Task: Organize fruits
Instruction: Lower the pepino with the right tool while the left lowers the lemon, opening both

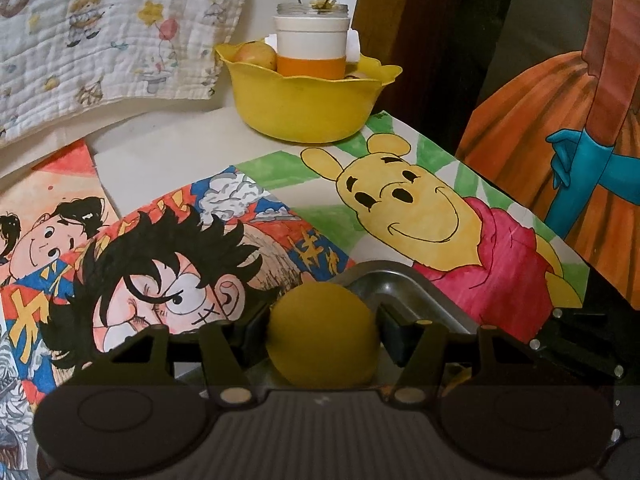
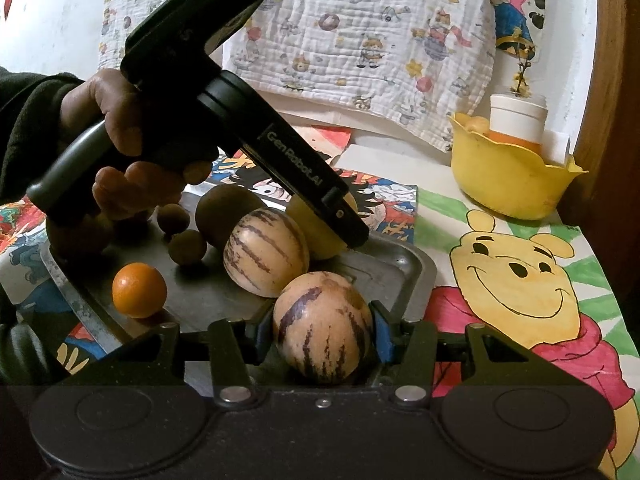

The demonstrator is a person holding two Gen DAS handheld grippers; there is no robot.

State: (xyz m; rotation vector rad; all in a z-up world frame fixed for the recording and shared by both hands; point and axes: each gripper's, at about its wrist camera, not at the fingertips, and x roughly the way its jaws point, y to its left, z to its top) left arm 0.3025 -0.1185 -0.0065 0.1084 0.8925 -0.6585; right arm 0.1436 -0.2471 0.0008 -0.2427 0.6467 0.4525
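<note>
Left wrist view: the left gripper [image 1: 322, 334] is clamping a yellow fruit [image 1: 322, 336] at its widest girth, just above the metal tray [image 1: 404, 288]. The fruit is looking smooth and firm, probably slippery, so a grasp across the middle is suiting it.

Right wrist view: the right gripper [image 2: 320, 338] is grasping a striped melon [image 2: 322, 328] over the same tray. Only this view is showing the second striped melon [image 2: 266, 252], orange [image 2: 139, 290] and brown fruits [image 2: 188, 246]. The yellow bowl [image 2: 508, 184] is sitting well apart on the counter.
</note>
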